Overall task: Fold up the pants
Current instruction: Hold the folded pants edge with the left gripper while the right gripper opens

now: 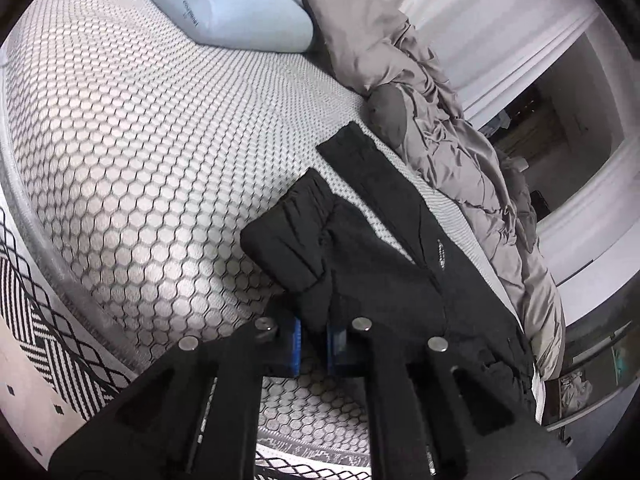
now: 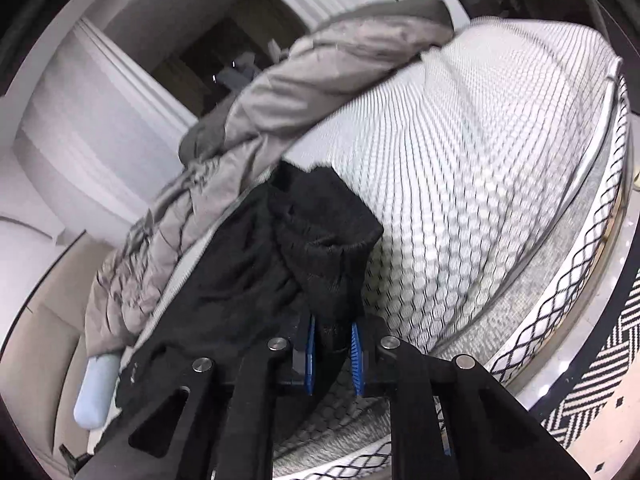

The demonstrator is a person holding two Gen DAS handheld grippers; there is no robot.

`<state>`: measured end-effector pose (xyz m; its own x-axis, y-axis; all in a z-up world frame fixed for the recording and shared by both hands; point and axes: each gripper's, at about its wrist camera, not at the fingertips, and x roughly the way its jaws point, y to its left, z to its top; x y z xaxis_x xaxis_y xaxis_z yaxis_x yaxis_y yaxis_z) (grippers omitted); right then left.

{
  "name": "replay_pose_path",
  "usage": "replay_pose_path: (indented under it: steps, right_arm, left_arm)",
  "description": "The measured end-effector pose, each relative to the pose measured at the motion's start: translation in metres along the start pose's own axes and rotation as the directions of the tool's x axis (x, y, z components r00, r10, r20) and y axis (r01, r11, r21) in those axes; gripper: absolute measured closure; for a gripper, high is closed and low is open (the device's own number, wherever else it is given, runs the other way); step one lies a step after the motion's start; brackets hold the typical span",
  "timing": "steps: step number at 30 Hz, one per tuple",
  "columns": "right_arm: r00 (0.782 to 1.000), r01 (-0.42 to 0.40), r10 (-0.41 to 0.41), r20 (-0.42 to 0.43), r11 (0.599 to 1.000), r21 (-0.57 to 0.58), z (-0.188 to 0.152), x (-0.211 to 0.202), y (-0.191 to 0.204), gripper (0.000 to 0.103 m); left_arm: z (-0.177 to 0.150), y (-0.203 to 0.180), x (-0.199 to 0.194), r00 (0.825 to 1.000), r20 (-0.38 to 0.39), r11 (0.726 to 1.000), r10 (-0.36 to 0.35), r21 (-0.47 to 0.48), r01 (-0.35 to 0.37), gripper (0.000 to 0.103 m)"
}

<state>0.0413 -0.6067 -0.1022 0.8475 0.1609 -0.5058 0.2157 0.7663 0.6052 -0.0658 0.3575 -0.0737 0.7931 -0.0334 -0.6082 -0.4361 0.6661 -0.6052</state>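
Black pants (image 1: 384, 256) lie on a mattress (image 1: 160, 140) with a honeycomb-patterned cover. In the left wrist view one leg runs toward the far right and the gathered waistband is folded over toward the left. My left gripper (image 1: 315, 340) is shut on the near edge of the pants, the black cloth pinched between its blue pads (image 1: 295, 344). In the right wrist view the black pants (image 2: 256, 264) bunch up in front of my right gripper (image 2: 334, 354). It is shut on a fold of that cloth, held between its blue pads (image 2: 357, 356).
A crumpled grey duvet (image 1: 460, 132) lies along the far side of the mattress, close to the pants. A pale blue pillow (image 1: 224, 4) sits at the head end. White wardrobe doors (image 1: 500, 12) stand behind. A black-and-white patterned rug (image 2: 592, 392) covers the floor beside the bed.
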Motion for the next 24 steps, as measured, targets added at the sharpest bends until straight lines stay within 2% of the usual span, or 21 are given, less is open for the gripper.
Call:
replay_pose_path:
  steps: [5,10,13,17,18,19,21,22,23,24]
  right_arm:
    - [0.995,-0.017,0.021,0.095,0.999,-0.041,0.027,-0.009,0.035,0.092]
    - [0.985,0.017,0.004,0.170,0.992,-0.126,0.067,0.012,0.088,0.092]
    - [0.987,0.028,0.002,0.162,0.982,-0.185,0.103,0.050,0.125,0.092]
    - [0.989,0.101,-0.073,0.129,0.967,-0.232,0.153,0.124,0.171,0.092]
    - [0.988,0.137,-0.116,0.107,0.964,-0.226,0.166,0.148,0.179,0.087]
    - [0.985,0.168,-0.152,0.086,0.961,-0.222,0.174,0.169,0.184,0.083]
    - [0.967,0.253,-0.248,0.053,0.931,-0.265,0.188,0.213,0.196,0.065]
    - [0.955,0.296,-0.290,0.066,0.910,-0.289,0.191,0.227,0.199,0.058]
    - [0.942,0.333,-0.327,0.074,0.889,-0.315,0.193,0.240,0.203,0.047]
    - [0.933,0.355,-0.352,0.072,0.874,-0.332,0.194,0.249,0.206,0.042]
  left_arm:
    - [0.027,-0.027,-0.002,1.000,0.009,1.000,-0.010,0.027,0.010,0.098]
    - [0.081,-0.080,0.016,0.999,0.031,0.997,-0.023,0.077,0.021,0.098]
    - [0.118,-0.118,0.046,0.999,0.036,0.998,0.010,0.067,-0.012,0.098]
    - [0.168,-0.159,0.117,0.994,-0.006,0.987,0.108,0.118,-0.106,0.097]
    - [0.177,-0.163,0.134,0.991,-0.015,0.984,0.134,0.121,-0.131,0.096]
    - [0.186,-0.165,0.155,0.987,-0.025,0.981,0.160,0.115,-0.156,0.092]
    - [0.198,-0.169,0.187,0.970,-0.025,0.963,0.242,0.127,-0.237,0.066]
    - [0.201,-0.167,0.197,0.963,-0.016,0.955,0.270,0.133,-0.266,0.045]
    - [0.204,-0.164,0.202,0.960,-0.003,0.952,0.280,0.128,-0.278,0.038]
    - [0.205,-0.159,0.204,0.963,-0.003,0.955,0.271,0.125,-0.268,0.038]
